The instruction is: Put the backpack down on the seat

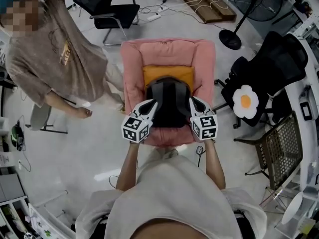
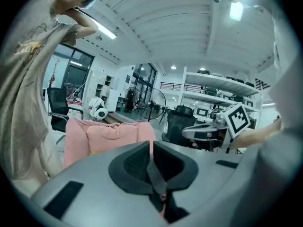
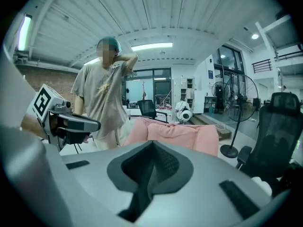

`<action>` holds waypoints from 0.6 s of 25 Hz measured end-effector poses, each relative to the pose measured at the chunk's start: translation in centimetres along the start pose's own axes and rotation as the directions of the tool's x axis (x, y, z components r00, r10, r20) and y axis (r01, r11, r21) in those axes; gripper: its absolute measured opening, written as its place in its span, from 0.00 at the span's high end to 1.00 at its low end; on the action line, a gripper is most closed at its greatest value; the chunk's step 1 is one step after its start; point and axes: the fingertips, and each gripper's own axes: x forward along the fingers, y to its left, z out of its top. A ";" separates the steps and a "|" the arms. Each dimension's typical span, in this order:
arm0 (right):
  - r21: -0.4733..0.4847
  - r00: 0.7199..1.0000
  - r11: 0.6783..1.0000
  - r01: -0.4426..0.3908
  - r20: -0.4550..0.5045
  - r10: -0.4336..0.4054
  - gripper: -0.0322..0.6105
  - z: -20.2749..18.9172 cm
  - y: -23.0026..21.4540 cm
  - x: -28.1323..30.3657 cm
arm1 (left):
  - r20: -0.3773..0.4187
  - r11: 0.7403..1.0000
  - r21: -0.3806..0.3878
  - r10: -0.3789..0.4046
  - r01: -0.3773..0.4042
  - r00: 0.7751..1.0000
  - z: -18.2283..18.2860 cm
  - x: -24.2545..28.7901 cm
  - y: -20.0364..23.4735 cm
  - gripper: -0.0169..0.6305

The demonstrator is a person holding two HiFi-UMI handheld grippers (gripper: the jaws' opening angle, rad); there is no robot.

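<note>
A black backpack [image 1: 169, 103] lies flat on the pink seat [image 1: 134, 63], over the lower edge of an orange cushion [image 1: 167, 73]. My left gripper [image 1: 153, 103] is at its left side and my right gripper [image 1: 192, 101] at its right side, both angled inward. In the left gripper view the jaws [image 2: 150, 145] are shut, with only a thin grey strip in the seam; I cannot tell what it is. The right gripper's jaws [image 3: 151, 143] are shut with nothing between them. Both gripper views look over the pink seat back [image 2: 109, 131] [image 3: 180, 131]; the backpack is hidden below the jaws.
A person [image 1: 50, 49] stands close to the seat's left. Black office chairs stand behind [image 1: 112, 9] and to the right [image 1: 269, 68], the latter beside an egg-shaped cushion [image 1: 245, 101]. A fan base [image 1: 232, 39], floor cables and a wire chair [image 1: 279, 143] are nearby.
</note>
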 end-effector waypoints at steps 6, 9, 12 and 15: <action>-0.040 0.999 0.999 0.006 0.035 -0.004 0.95 2.0 -0.1 -0.7 | 0.011 1.000 0.016 0.000 0.000 1.000 1.7 -0.4 -0.3 0.94; -0.052 0.999 0.999 0.010 0.054 -0.007 0.95 3.0 0.0 -1.0 | 0.014 1.000 0.031 -0.003 0.003 1.000 2.6 -0.5 -0.2 0.94; -0.063 0.998 0.998 0.015 0.066 -0.011 0.95 4.0 -0.1 -1.1 | 0.024 0.999 0.035 -0.004 0.003 1.000 3.6 -0.5 0.0 0.95; -0.069 0.997 0.997 0.024 0.070 -0.019 0.95 4.7 -0.1 -1.3 | 0.028 0.999 0.035 -0.012 0.011 1.000 4.2 -0.5 0.0 0.95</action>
